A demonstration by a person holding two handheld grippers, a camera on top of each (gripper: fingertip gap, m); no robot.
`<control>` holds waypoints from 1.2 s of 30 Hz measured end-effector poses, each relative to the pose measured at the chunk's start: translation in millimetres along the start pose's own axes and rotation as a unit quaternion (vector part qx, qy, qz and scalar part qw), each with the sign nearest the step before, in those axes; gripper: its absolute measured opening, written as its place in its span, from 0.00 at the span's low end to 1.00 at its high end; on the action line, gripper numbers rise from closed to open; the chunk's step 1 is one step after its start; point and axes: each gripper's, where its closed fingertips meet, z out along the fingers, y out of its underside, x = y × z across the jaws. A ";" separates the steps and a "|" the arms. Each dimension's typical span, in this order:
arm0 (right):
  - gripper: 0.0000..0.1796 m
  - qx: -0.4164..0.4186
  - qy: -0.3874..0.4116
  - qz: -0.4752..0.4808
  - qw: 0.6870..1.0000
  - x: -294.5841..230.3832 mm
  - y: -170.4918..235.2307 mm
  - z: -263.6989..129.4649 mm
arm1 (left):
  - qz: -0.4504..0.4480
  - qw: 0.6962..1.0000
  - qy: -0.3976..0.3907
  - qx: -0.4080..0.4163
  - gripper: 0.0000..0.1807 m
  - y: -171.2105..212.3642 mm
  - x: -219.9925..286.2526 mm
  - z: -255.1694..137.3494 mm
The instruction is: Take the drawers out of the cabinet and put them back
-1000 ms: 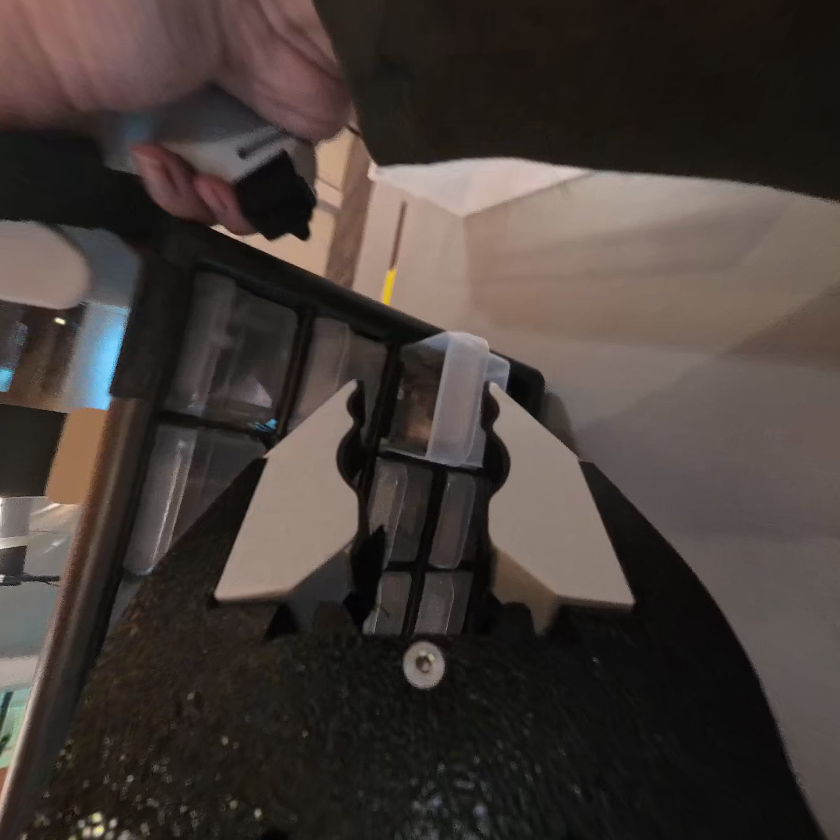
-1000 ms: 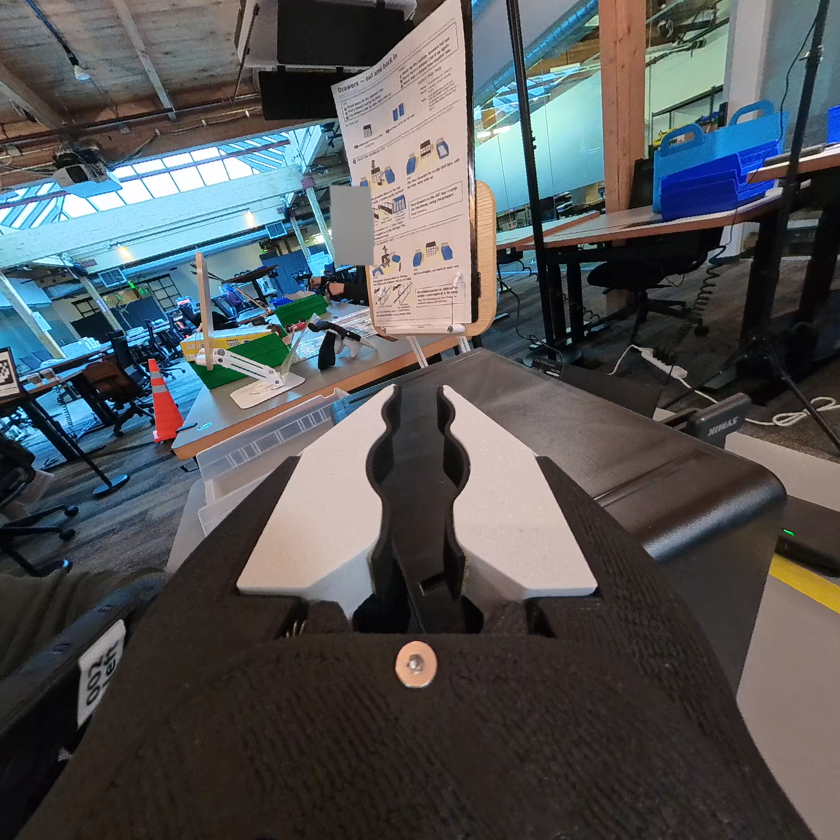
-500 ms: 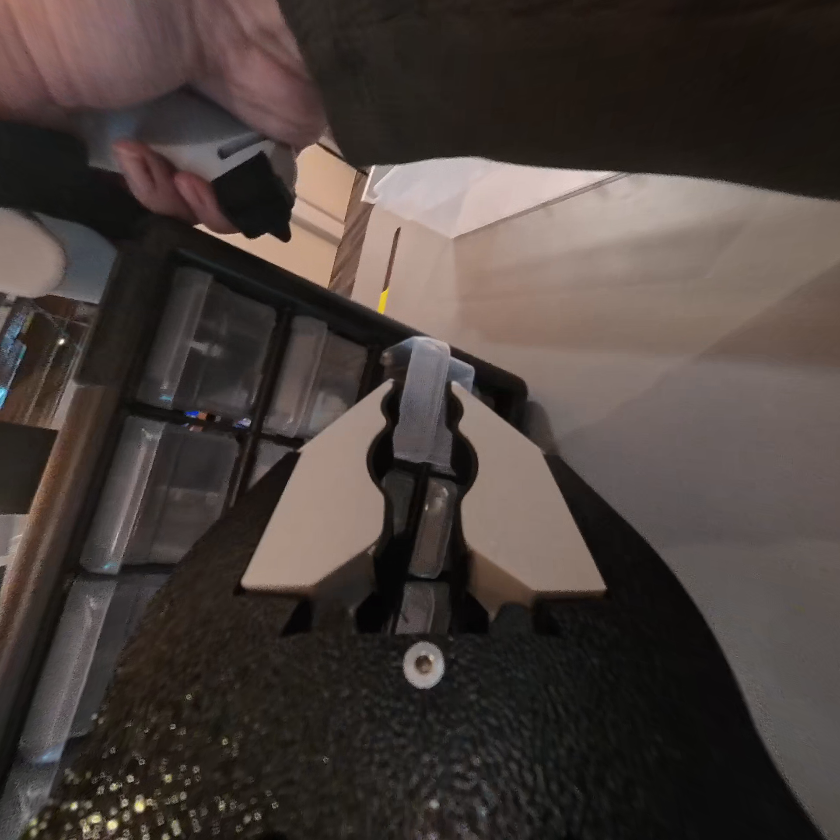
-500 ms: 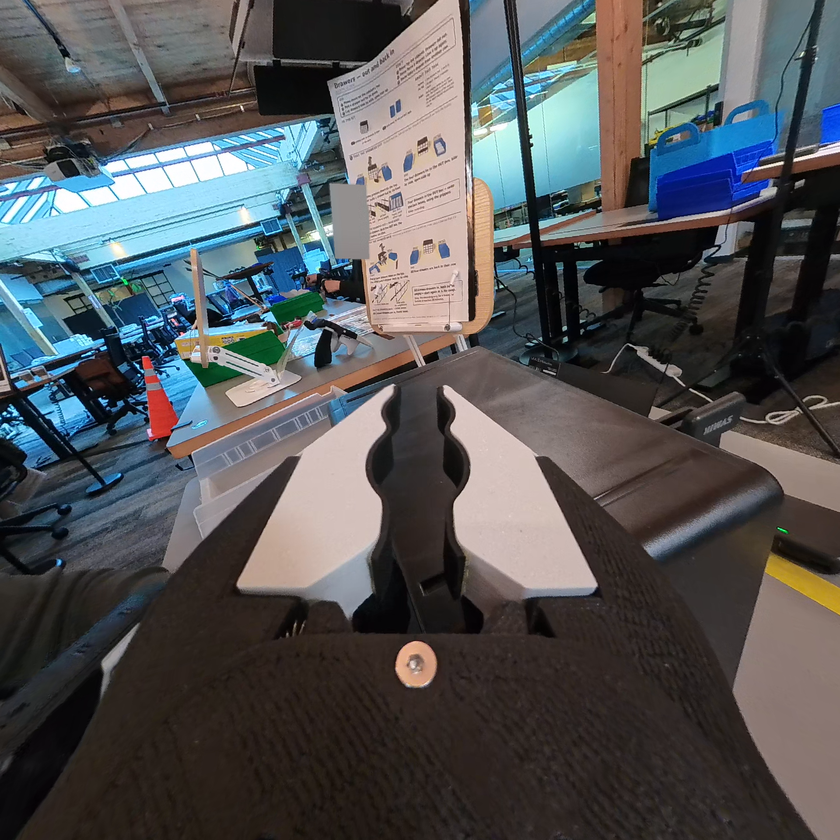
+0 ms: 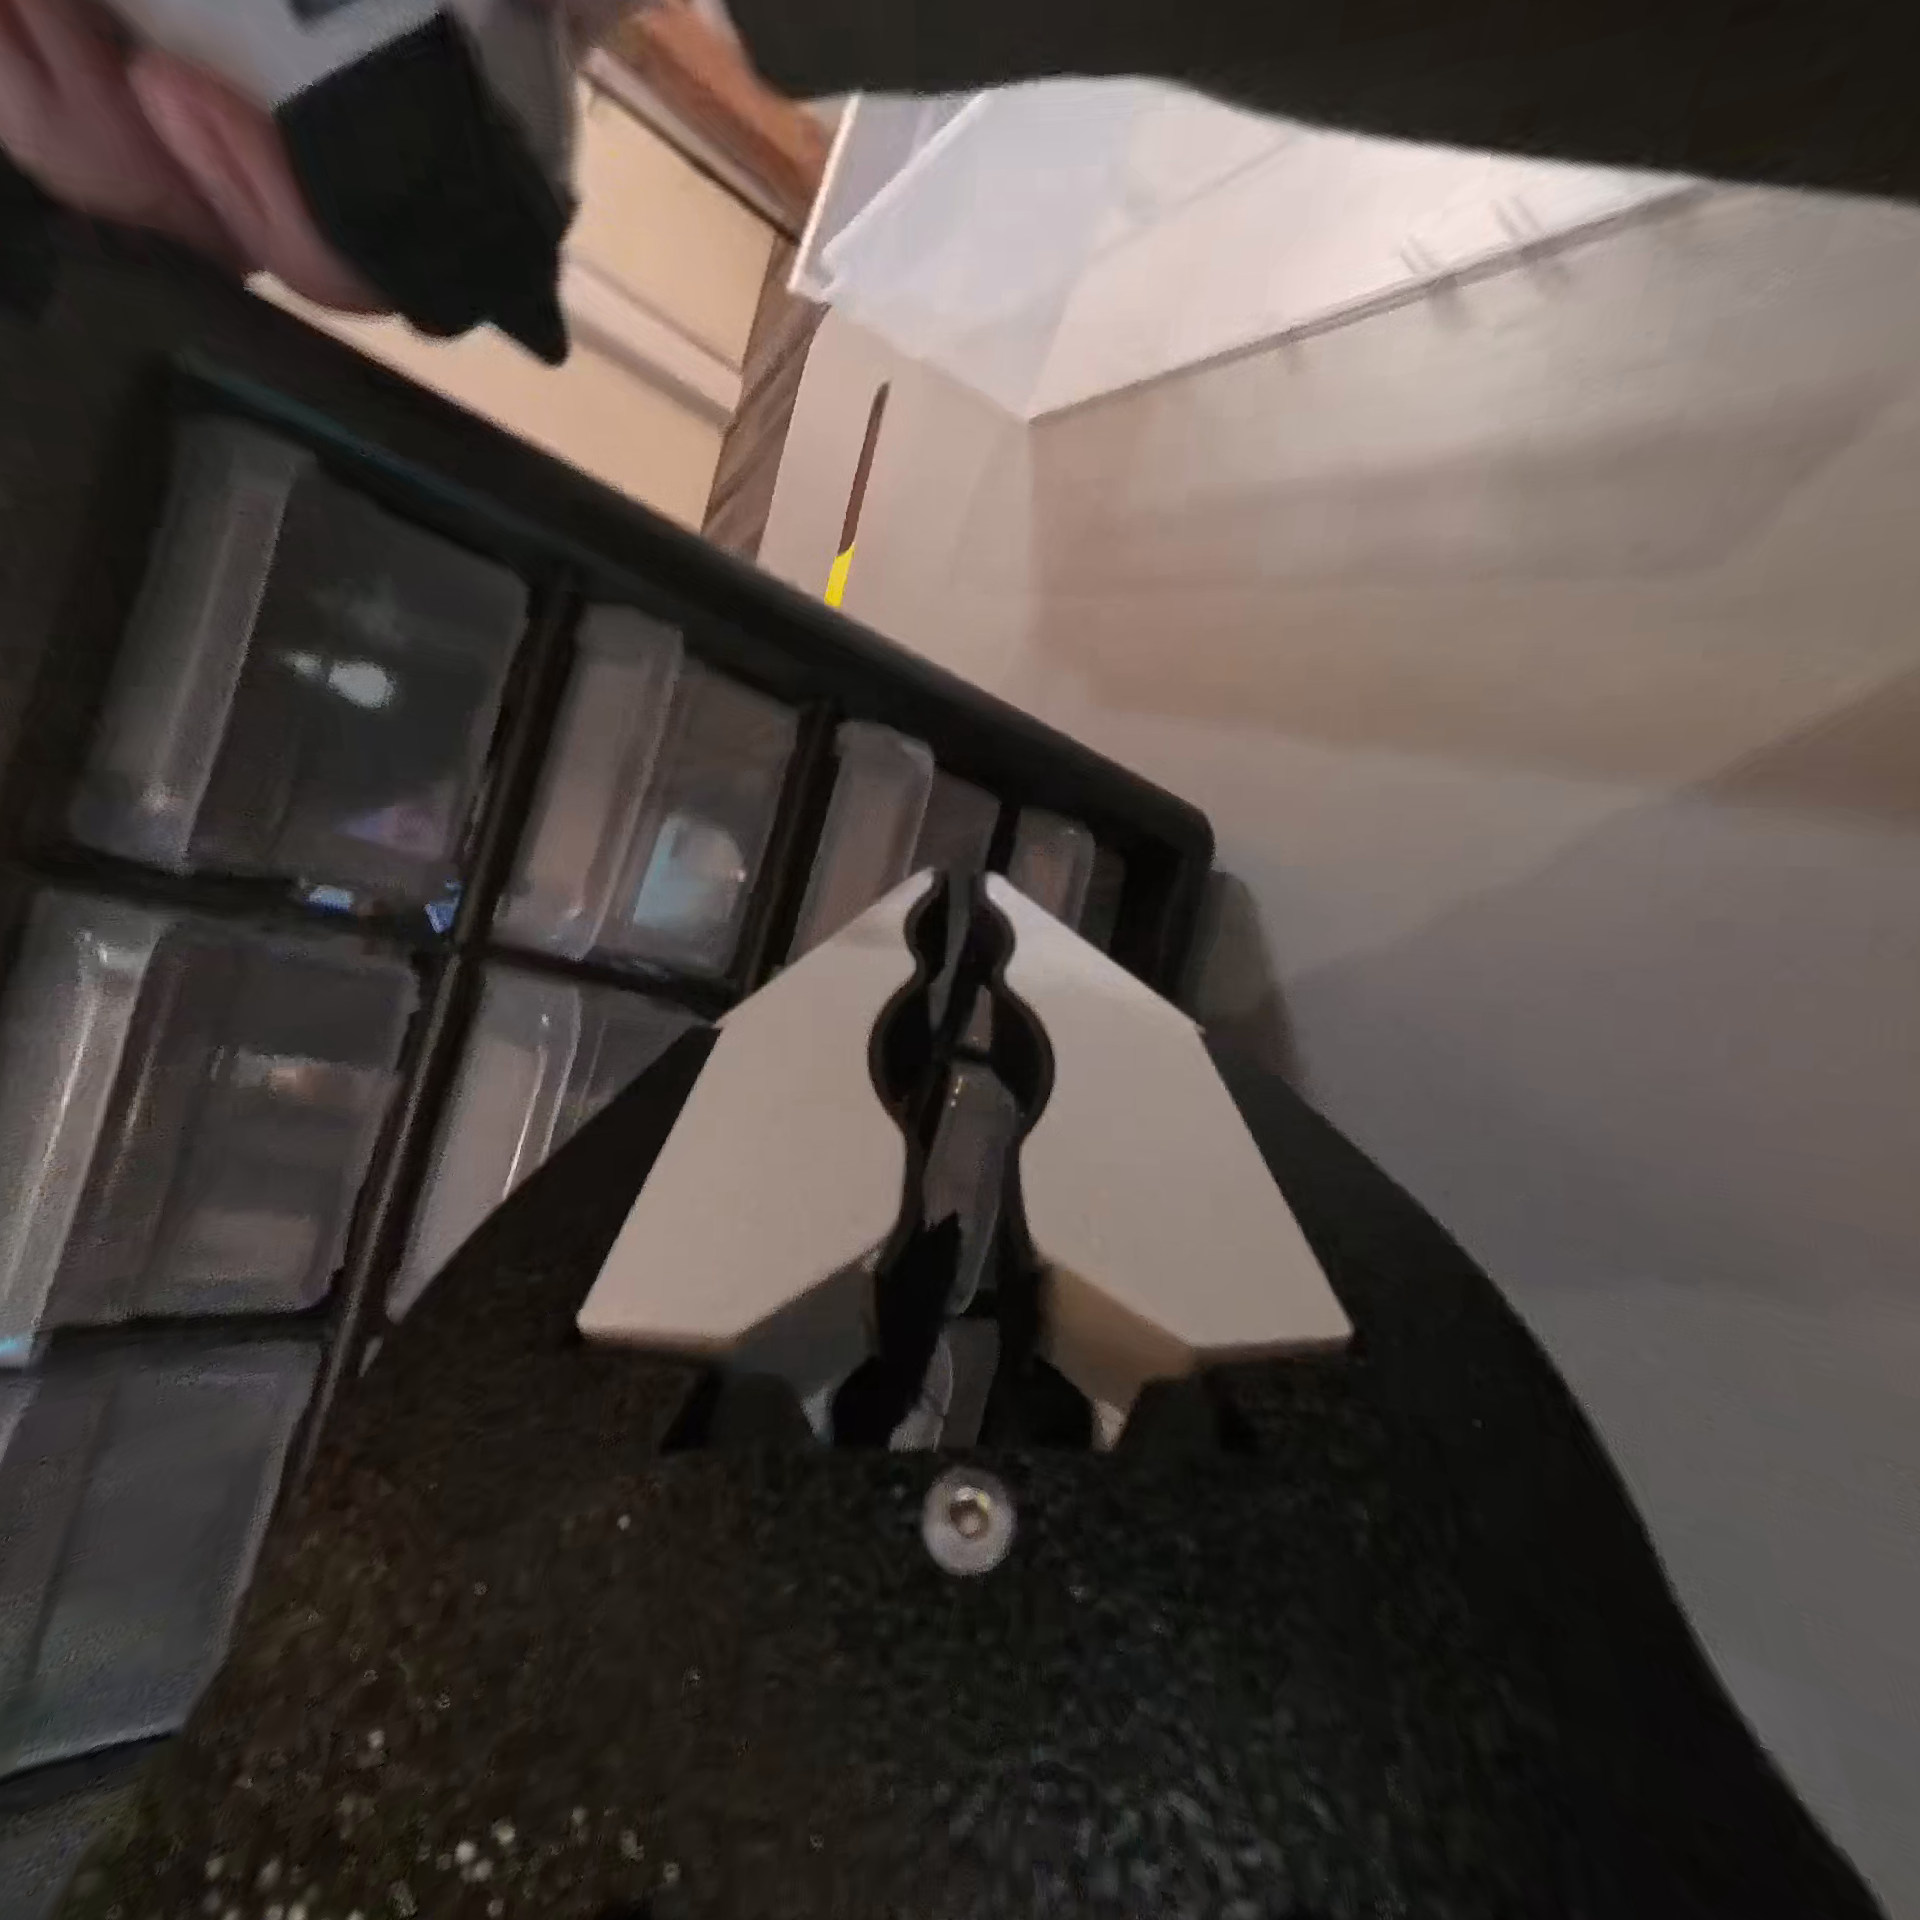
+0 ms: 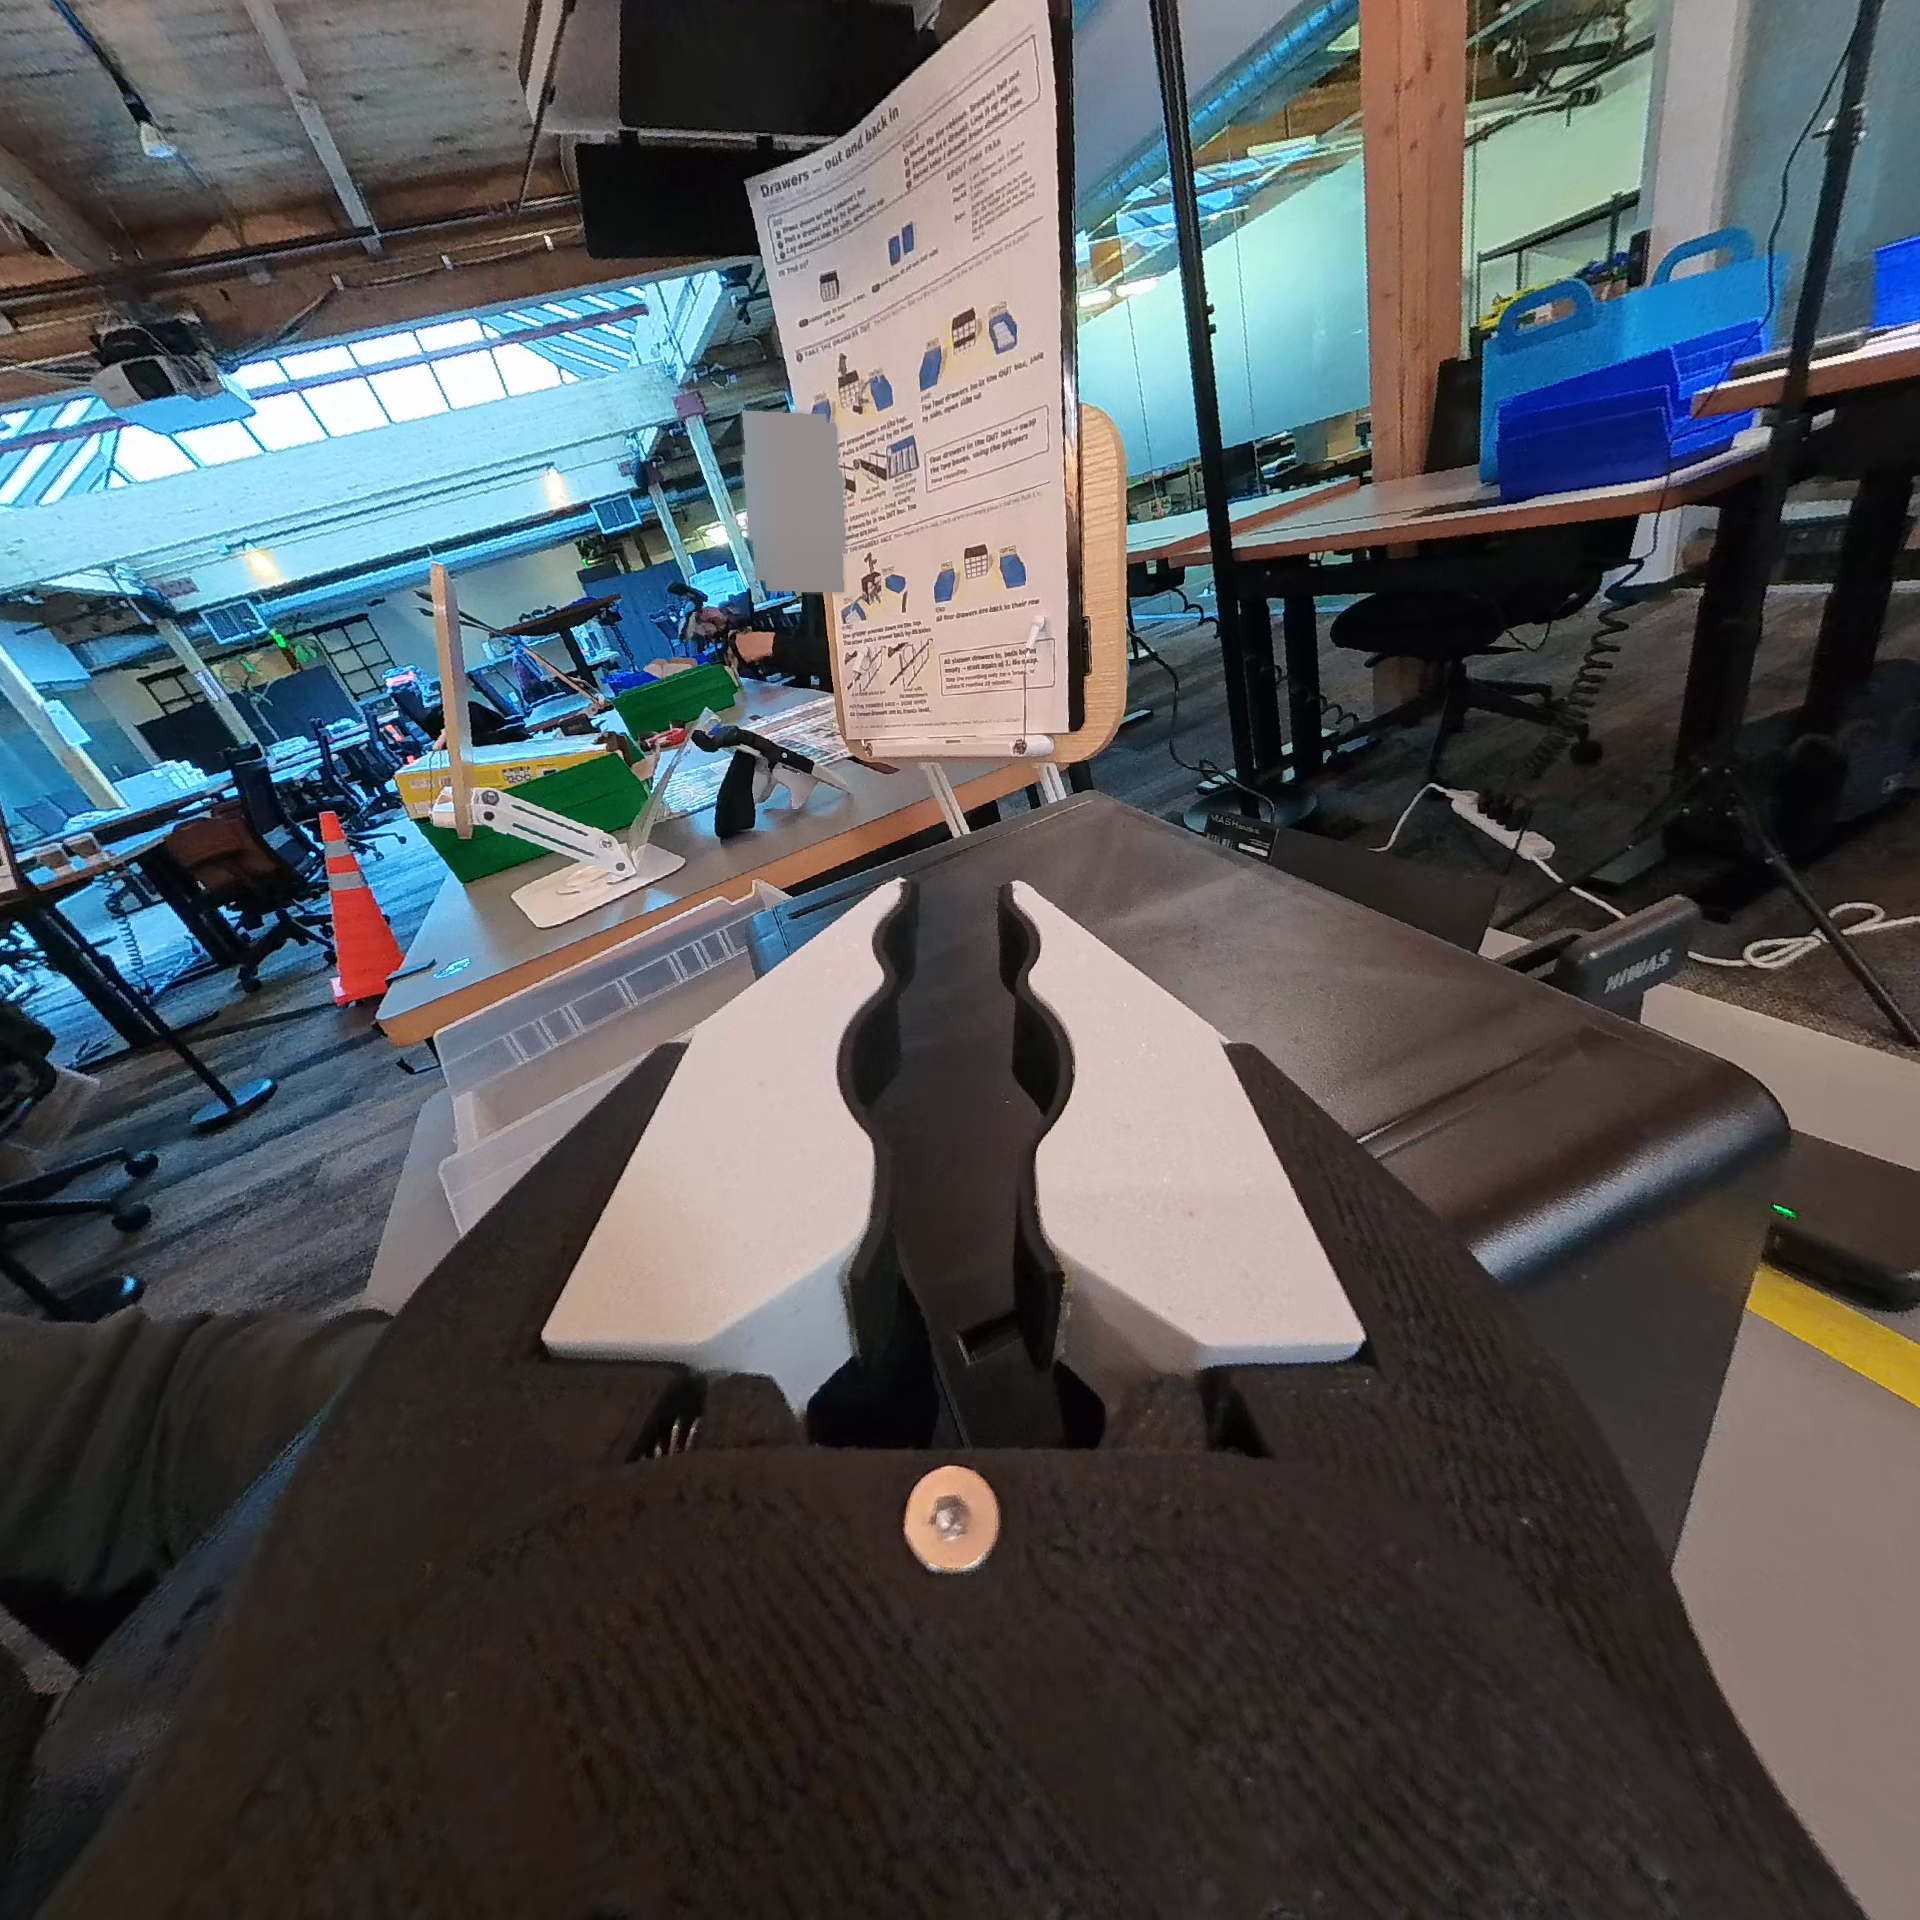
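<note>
Left wrist view: my left gripper [image 5: 961, 883] has its two pale fingers drawn nearly together, with only a thin dark slit between the tips. I see nothing clamped in that slit, so I read it as closed on nothing. The tips sit right at the front of the black cabinet [image 5: 665, 551], near its far upper corner, over the narrow clear drawers [image 5: 644, 810] in the top row. The drawer fronts are all seated in their slots as far as the blur lets me judge. Above the cabinet, a hand [image 5: 135, 135] holds the other tool.

From the right wrist camera, my right gripper [image 6: 954, 894] is a little apart, empty, and rests over the cabinet's black top [image 6: 1351, 1008], apparently bracing it. Beyond it lies a clear plastic bin [image 6: 582, 1018], then an instruction sheet [image 6: 935, 416] on a stand.

My judgement: I am between grasps, lining up on a top-row drawer handle. The next move calls for spreading the left fingers, easing onto the handle squarely, closing firmly, and pulling straight out while the right tool steadies the cabinet.
</note>
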 end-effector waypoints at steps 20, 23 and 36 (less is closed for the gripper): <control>0.08 0.004 -0.004 0.002 1.000 0.4 -0.9 -0.4 | -0.519 0.794 -0.299 0.102 0.25 116.5 -148.8 -162.9; 0.08 0.009 -0.004 0.005 1.000 1.7 -1.9 -0.9 | -0.559 0.784 -0.251 0.094 0.30 131.9 -139.4 -151.0; 0.09 0.008 0.009 -0.002 1.000 5.1 -2.2 -1.3 | -0.594 0.784 -0.154 0.098 0.33 126.4 -119.6 -124.0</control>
